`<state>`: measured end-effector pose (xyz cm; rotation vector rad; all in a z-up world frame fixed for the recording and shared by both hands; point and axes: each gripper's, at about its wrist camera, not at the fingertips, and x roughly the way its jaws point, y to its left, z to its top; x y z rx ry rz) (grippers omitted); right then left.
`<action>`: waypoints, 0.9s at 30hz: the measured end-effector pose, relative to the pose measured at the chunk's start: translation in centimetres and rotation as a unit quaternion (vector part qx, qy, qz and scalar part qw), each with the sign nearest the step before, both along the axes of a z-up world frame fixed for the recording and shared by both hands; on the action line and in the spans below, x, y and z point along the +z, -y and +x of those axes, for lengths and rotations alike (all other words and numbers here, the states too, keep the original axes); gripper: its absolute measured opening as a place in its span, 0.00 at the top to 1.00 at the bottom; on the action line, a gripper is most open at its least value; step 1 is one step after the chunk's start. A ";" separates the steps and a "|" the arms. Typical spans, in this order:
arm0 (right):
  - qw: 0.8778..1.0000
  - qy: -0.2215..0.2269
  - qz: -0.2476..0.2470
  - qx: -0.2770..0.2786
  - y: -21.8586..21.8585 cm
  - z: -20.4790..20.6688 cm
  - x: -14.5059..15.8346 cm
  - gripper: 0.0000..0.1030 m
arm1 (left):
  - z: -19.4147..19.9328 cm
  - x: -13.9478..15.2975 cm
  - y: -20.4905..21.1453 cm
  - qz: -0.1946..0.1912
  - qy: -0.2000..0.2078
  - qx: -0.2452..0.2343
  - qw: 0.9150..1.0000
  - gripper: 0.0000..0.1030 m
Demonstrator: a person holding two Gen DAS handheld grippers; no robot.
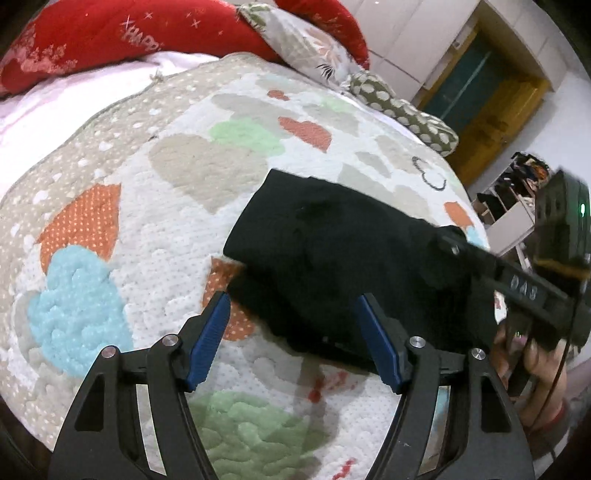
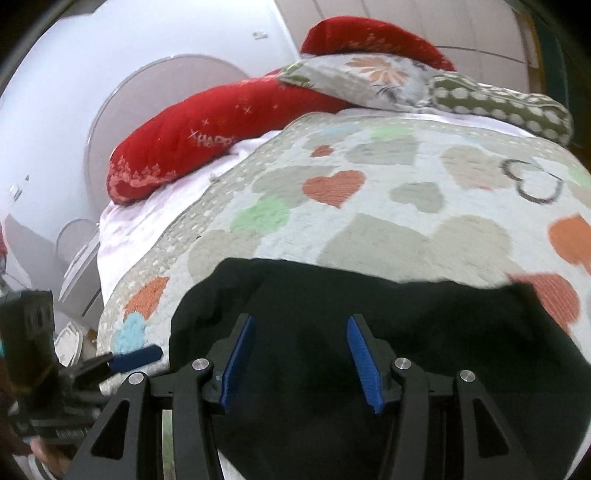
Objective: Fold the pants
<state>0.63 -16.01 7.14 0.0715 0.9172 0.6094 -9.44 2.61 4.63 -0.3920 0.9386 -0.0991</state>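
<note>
The black pants [image 1: 332,251] lie folded in a compact bundle on the heart-patterned quilt [image 1: 147,192]. My left gripper [image 1: 291,306] is open, its blue pads either side of the bundle's near edge, holding nothing. The right gripper [image 1: 454,240] shows in the left wrist view over the bundle's right end. In the right wrist view the pants [image 2: 369,306] fill the foreground, and my right gripper [image 2: 299,328] is open just above them, empty. The left gripper's blue fingertip [image 2: 136,358] shows at the bundle's left edge.
A red quilt [image 1: 110,33] and patterned pillows [image 1: 306,40] lie at the head of the bed. A dotted green pillow [image 1: 406,110] sits at the far right edge. A wooden door [image 1: 491,99] and shelves [image 1: 513,192] stand beyond the bed. The bed's quilt [image 2: 388,192] extends past the pants.
</note>
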 end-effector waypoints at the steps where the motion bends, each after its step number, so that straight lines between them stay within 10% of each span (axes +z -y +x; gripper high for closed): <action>1: 1.000 0.000 -0.005 0.007 -0.7 0.6 -0.1 0.51 | 0.2 -0.3 0.0 -0.001 -0.006 0.002 1.000 0.31; 21: 0.994 -0.025 -0.036 0.103 -8.7 7.2 -4.8 0.40 | 2.5 -2.8 0.1 -0.051 0.014 0.012 0.999 0.11; 25: 0.995 -0.034 0.005 0.095 -7.5 7.3 -4.0 0.65 | 2.9 -2.1 -0.7 -0.064 0.023 0.013 0.998 0.58; 27: 0.995 -0.031 0.036 0.084 -6.2 7.0 -2.9 0.67 | 2.9 -1.2 -0.7 -0.087 0.034 -0.001 0.996 0.63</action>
